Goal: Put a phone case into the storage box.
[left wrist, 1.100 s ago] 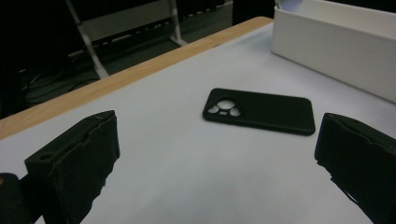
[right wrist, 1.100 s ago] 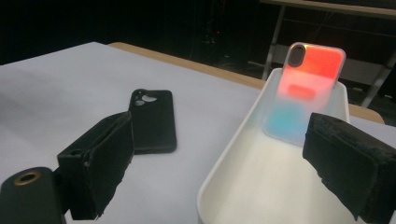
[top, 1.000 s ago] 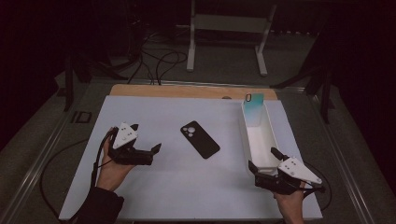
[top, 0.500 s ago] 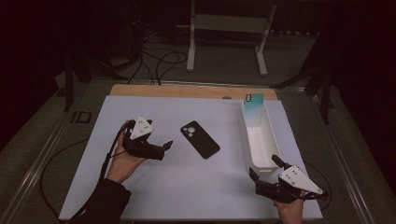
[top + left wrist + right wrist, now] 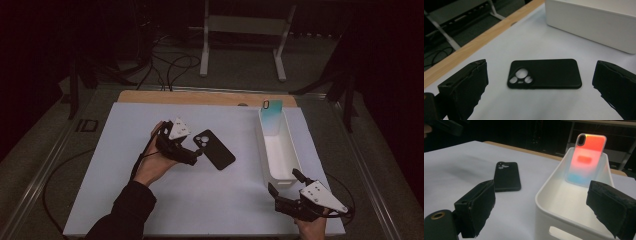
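— Dark room beyond, white matte sheet (image 5: 210,200) over a wooden table (image 5: 200,97). Nearest the camera?

— Right gripper (image 5: 286,191) at the sheet's near right corner, jaws spread wide, clamped on nothing; black, rough-faced pads (image 5: 477,206), grey three-cornered plate on top. Just short of the near end of a white bin (image 5: 292,162).

— Bin's make?

— Smooth plastic, long and narrow, rounded rim, a slot handle cut in the near end wall (image 5: 564,233). Wall partly cut off in the left gripper view.

— Further in?

— Left gripper (image 5: 196,154) near mid-sheet, jaws likewise apart, holding nothing. Just beyond its tips, a black phone case (image 5: 214,149), lying flat on the sheet, left of the bin, clear of both pads. Matte, soft-looking, rounded corners, a raised camera block with three round cutouts (image 5: 521,76).

— Any writing?

— None legible on it. Far end of the bin: a second case (image 5: 586,157) propped upright against the end wall, glossy, iridescent, orange to pale blue in the right gripper view, teal from above. A faint bar across its middle, too blurred to read.

— Behind?

— Cables (image 5: 170,65) and a pale metal stand (image 5: 245,45), dim, details lost.
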{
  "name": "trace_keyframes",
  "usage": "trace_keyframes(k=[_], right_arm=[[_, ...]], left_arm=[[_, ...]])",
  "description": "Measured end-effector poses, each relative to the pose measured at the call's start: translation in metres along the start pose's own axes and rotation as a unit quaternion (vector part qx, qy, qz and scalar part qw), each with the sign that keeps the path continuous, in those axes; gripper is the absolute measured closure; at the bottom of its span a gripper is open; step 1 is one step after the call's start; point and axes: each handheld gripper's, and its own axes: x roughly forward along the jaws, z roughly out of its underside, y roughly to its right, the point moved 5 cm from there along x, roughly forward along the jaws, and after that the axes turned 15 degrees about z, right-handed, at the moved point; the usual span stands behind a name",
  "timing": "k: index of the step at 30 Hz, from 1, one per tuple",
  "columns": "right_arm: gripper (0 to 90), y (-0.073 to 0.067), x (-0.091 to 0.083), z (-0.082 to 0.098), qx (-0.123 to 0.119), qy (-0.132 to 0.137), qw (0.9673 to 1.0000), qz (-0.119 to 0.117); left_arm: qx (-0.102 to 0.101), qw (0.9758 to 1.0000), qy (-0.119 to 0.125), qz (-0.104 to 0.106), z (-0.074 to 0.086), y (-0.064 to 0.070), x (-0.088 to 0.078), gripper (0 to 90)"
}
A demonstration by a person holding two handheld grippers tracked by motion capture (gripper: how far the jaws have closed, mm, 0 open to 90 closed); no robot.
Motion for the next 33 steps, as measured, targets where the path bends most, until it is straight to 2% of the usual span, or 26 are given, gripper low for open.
trace_keyframes(k=[2, 14, 26, 28, 33], right_arm=[[8.7, 0.0, 0.0, 0.0, 0.002, 0.001, 1.0, 0.001], [8.7, 0.001, 0.001, 0.0, 0.007, 0.002, 1.0, 0.003], [8.7, 0.003, 0.001, -0.001, 0.012, 0.004, 0.9999, 0.005], [8.7, 0.004, 0.0, -0.001, 0.013, 0.005, 0.9999, 0.005], [8.7, 0.004, 0.0, -0.001, 0.014, 0.005, 0.9999, 0.005]], left_arm=[[-0.004, 0.9999, -0.007, 0.008, -0.003, 0.0, 0.012, 0.8], [-0.028, 0.9986, -0.024, 0.038, -0.012, -0.004, 0.05, 2.5], [-0.046, 0.9966, -0.038, 0.056, -0.017, -0.005, 0.079, 2.9], [-0.051, 0.9958, -0.043, 0.062, -0.019, -0.005, 0.089, 3.5], [-0.06, 0.9951, -0.046, 0.063, -0.021, -0.006, 0.097, 5.9]])
